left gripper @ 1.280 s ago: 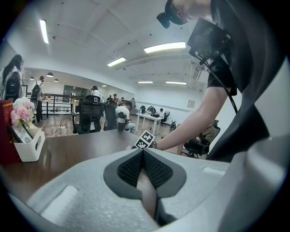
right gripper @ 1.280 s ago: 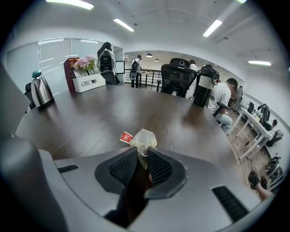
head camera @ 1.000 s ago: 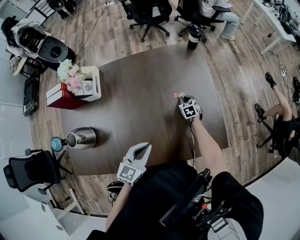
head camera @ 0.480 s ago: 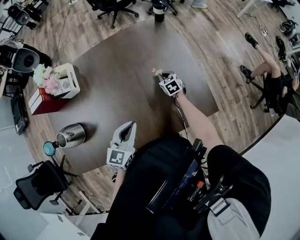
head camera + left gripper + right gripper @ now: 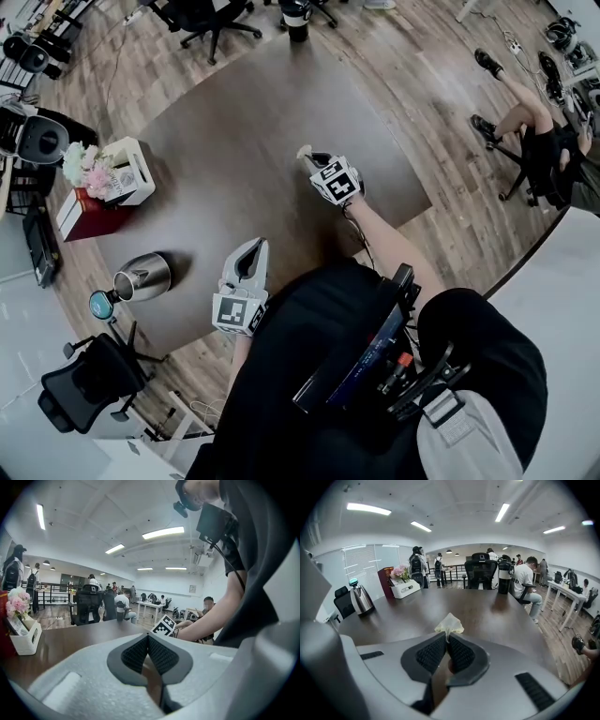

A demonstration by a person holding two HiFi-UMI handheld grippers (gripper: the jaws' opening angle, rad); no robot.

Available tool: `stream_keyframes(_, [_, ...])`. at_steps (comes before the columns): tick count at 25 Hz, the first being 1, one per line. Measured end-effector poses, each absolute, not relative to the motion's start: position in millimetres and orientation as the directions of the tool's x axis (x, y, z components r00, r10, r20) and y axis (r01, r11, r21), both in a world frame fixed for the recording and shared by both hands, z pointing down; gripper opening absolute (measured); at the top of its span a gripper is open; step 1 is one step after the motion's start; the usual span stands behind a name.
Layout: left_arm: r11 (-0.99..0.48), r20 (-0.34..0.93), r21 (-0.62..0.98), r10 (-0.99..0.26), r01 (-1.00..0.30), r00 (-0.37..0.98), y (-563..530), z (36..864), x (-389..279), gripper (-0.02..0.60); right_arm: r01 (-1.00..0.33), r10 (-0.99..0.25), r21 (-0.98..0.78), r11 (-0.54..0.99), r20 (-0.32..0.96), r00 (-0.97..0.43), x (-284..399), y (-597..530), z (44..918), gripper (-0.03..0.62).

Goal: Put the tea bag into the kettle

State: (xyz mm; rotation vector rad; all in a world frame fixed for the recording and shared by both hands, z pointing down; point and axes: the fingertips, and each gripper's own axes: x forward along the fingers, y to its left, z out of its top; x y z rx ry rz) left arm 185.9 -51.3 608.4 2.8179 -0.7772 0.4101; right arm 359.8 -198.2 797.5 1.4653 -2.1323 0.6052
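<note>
Head view: the right gripper [image 5: 310,159] hangs over the middle of the dark table [image 5: 234,122]. The tea bag [image 5: 303,152] shows as a small pale tuft at its tips, clear of the tabletop as far as so small a patch lets me judge. The kettle [image 5: 142,277] stands well apart, near the table edge on the person's left. The left gripper [image 5: 251,251] sits low and close to the person's body, between kettle and tea bag.

Left gripper view: the two jaws meet at their tips with nothing between them, and only bare table and room lie beyond.

Right gripper view: the jaws have just been closing, and their ribbed pads are clenched on the tea bag [image 5: 449,623] at its gathered end. The crumpled body fans out just past the tips. Its long axis carries on along the gripper's own line, with the free end pointing forward and slightly up, away from the person. The kettle [image 5: 361,599] is far off to the left of this view.

The bag looks nearly weightless, soft and limp, so it should not slip from the pads, though a hard squeeze or a snag could tear its thin skin. The pinched neck seems the right place to hold it, since that leaves the loose body free to enter the kettle first
</note>
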Motion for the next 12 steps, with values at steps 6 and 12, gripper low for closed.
stream_keyframes(6, [-0.848,0.293,0.103,-0.474,-0.521,0.830,-46.8,605.1,186.1,0.005,-0.931,-0.736,-0.121,0.343,0.581,-0.347,341.0,-167.8,775.8,0.023])
stream_keyframes(12, [-0.851,0.283,0.110,-0.469,-0.514,0.837,-42.8,607.2,182.2,0.005,-0.900,-0.758,-0.138,0.413,0.496,-0.424,303.8,-137.7,727.9,0.023])
